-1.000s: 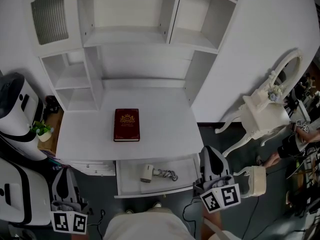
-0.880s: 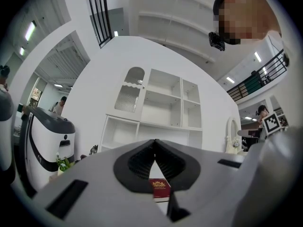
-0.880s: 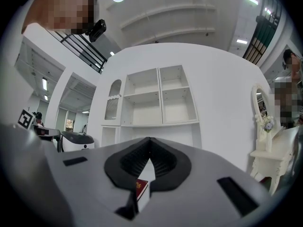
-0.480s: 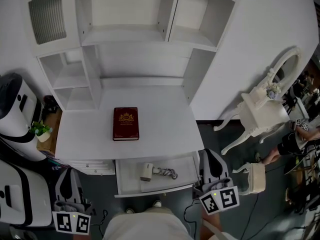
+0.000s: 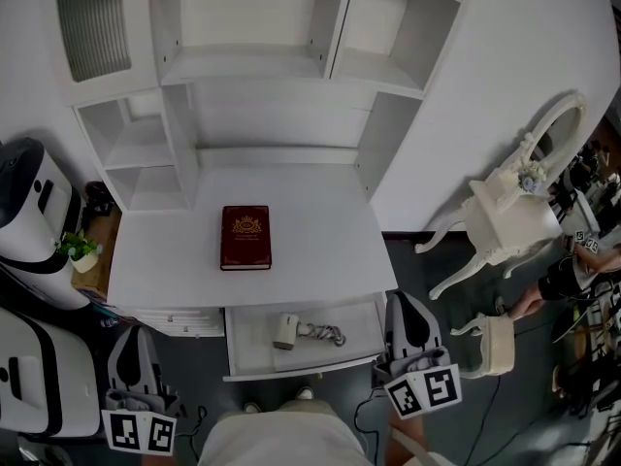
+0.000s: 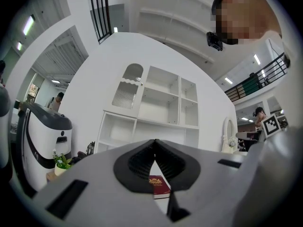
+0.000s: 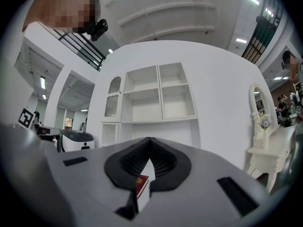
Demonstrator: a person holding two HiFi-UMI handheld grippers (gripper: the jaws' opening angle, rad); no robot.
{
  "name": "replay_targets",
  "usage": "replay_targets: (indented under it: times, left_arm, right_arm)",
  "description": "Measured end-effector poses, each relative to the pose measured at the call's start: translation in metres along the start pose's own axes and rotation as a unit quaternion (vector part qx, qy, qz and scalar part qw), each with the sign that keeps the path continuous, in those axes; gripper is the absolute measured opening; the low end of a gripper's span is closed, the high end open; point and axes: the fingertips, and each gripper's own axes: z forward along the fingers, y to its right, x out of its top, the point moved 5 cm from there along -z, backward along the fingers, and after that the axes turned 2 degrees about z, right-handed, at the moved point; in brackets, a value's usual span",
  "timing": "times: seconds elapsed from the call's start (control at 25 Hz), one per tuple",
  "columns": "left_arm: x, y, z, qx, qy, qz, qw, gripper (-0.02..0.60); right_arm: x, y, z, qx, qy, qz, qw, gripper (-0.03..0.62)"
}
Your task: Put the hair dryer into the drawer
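Your left gripper (image 5: 125, 334) and right gripper (image 5: 406, 301) hang low at either side of the open drawer (image 5: 243, 359), each with jaws pressed together and nothing between them; the left gripper view and the right gripper view both show the pads meeting at a closed tip. The only print is the black-and-white square markers on each gripper's cube (image 5: 141, 432), plus a gold crest on the dark red book (image 5: 245, 238); any lettering under the crest is too small to read. The hair dryer (image 5: 284, 331) is already in the drawer, lying on its side left of centre: small, off-white, stubby body, no brand visible. Its grey cord (image 5: 326, 335) lies bunched just beside it on the right, inside the drawer too. The book lies flat and closed on the white desk (image 5: 320, 250), well apart from the drawer front. Your right gripper sits just beside the drawer's right front corner, and your left gripper is off to the drawer's left.
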Motion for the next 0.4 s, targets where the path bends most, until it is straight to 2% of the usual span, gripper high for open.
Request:
replay_targets:
  times: [0.4]
  left_arm:
    - [0.0004,-0.0044,-0.0030,0.008,0.002,0.000,1.0000,0.015]
  right_arm:
    - [-0.0037,-0.0065,0.0045,0.009,-0.002,-0.003,1.000,0.009]
